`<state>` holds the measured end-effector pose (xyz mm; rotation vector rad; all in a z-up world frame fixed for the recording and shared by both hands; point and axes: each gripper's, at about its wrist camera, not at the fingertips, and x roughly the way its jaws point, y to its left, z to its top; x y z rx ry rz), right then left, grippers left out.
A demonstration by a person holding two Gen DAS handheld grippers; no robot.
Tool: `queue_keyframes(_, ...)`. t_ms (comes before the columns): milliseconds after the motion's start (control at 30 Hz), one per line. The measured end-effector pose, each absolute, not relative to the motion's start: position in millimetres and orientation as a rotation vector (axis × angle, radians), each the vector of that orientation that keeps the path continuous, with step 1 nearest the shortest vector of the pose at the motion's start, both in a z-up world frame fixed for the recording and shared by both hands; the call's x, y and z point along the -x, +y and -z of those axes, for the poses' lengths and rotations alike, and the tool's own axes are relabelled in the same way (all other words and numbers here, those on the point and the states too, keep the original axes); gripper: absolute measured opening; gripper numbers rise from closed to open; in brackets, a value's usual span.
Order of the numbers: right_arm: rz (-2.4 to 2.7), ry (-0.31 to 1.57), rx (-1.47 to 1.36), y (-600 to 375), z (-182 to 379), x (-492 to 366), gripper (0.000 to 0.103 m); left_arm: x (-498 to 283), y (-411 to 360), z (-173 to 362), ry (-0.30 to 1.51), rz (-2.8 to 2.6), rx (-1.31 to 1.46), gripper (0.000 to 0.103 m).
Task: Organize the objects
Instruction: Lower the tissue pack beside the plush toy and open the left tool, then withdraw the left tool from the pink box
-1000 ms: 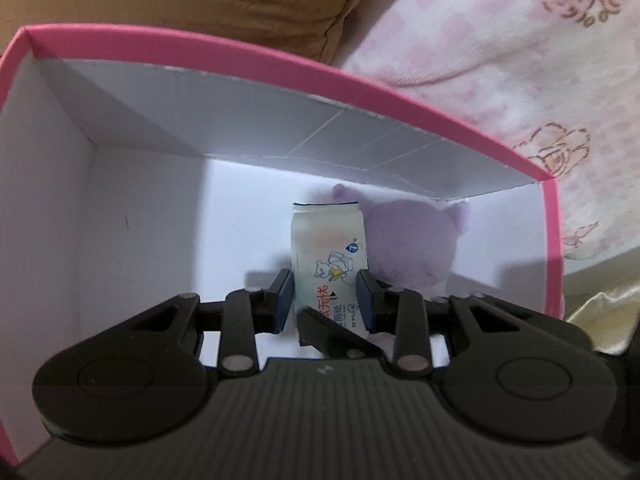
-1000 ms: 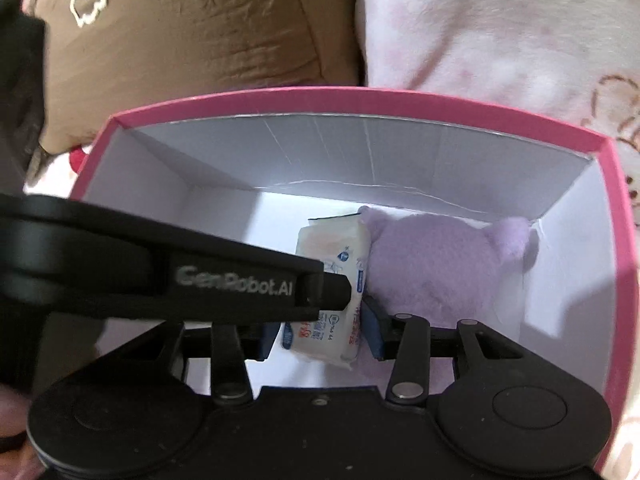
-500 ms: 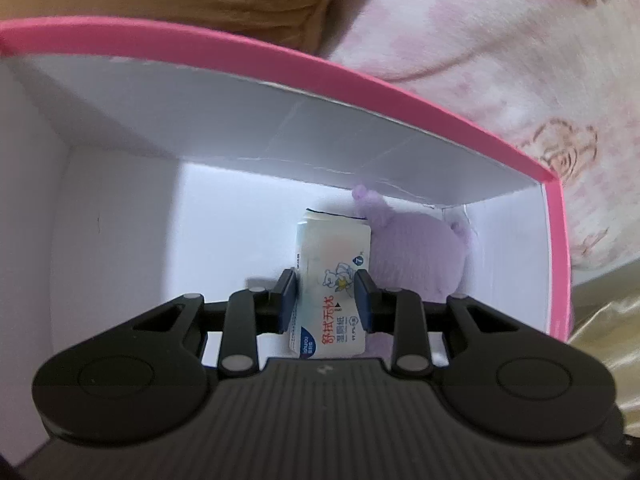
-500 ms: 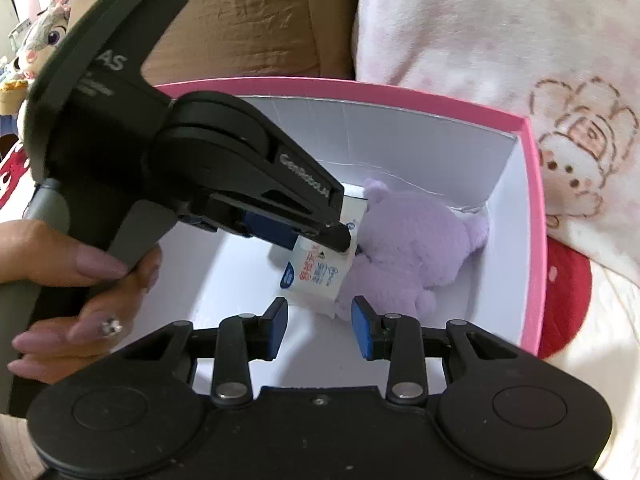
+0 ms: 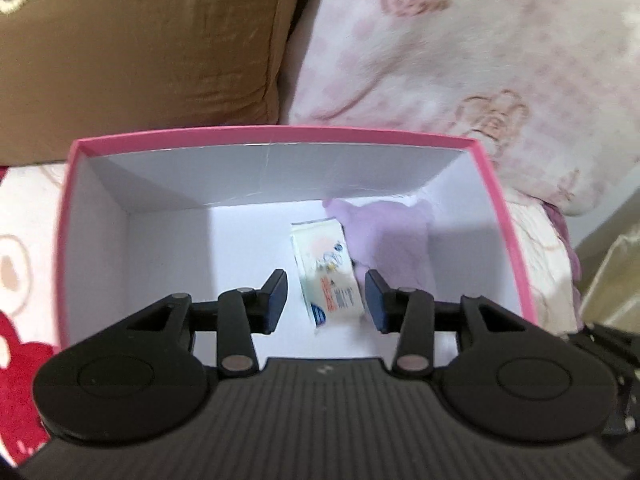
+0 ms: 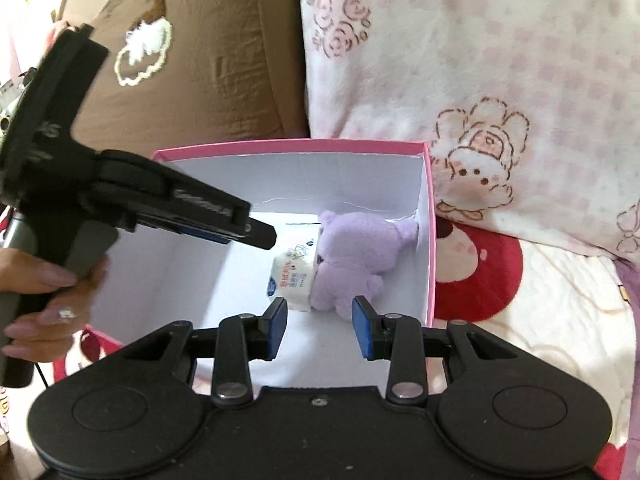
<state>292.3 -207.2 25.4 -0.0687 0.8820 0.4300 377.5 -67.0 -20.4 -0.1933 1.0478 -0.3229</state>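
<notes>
A pink box with a white inside holds a white wet-wipe pack lying beside a purple plush toy. My left gripper is open and empty, raised above the pack. In the right wrist view the same box, pack and plush show. The left gripper hangs over the box's left part there. My right gripper is open and empty, near the box's front edge.
The box sits on a bed cover with red and white cartoon prints. A brown cushion stands behind it at the left and a pink-and-white pillow at the right. A hand holds the left gripper's handle.
My left gripper opened, let go of the wipe pack and rose out of the box. The pack now lies against the plush. My right gripper drew back and up.
</notes>
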Motion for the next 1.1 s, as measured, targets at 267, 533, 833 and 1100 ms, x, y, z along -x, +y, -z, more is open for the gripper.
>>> queue_keyframes(267,-0.482,0.834,0.066,-204.0,-64.1,-259.0,0.041,-324.2,-49.5,-29.9,1.032,0.358,0.111,0.050)
queue_keyframes(533,-0.480,0.804,0.135,-194.4,-90.7,-222.1,0.053,-283.3,-29.1,-60.9,1.078,0.422,0.093,0.058)
queue_keyframes(833,-0.461,0.758,0.219,-185.8,-108.3,-192.2,0.077,-236.9,-9.1,-85.7,1.057,0.461,0.073,0.062)
queue_keyframes(1100,-0.450,0.756,0.220,-195.9,-133.4,-170.4,0.088,-206.3,-2.4,-112.5,1.021,0.510,0.059,0.067)
